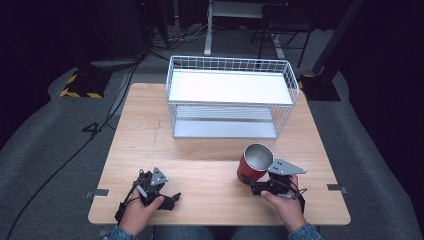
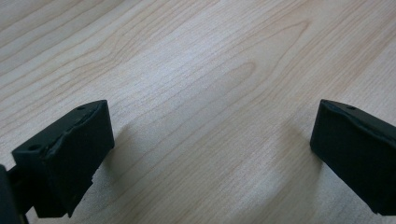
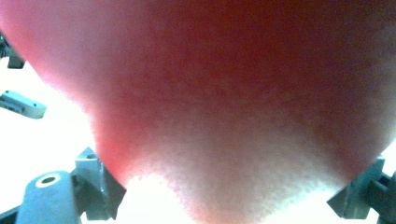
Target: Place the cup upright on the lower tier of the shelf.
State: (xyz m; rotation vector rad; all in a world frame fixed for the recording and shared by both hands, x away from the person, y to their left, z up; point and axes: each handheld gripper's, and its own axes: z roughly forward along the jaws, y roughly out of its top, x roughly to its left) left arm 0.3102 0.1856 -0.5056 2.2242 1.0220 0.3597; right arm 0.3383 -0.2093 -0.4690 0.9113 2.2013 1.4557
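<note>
A red cup (image 1: 254, 164) with a shiny metal inside is tilted at the front right of the wooden table (image 1: 200, 150), its mouth facing up and away. My right gripper (image 1: 252, 181) is shut on the cup's lower part. In the right gripper view the red cup (image 3: 224, 93) sits blurred and very close between the jaws. My left gripper (image 1: 170, 199) rests low at the front left of the table. Its jaws stand wide open (image 2: 212, 140) over bare wood, with nothing between them.
A white wire rack (image 1: 230, 61) with an upper shelf and a lower shelf stands at the back middle of the table. Bare wood lies between the rack and both grippers. Cables and chair legs are on the dark floor beyond.
</note>
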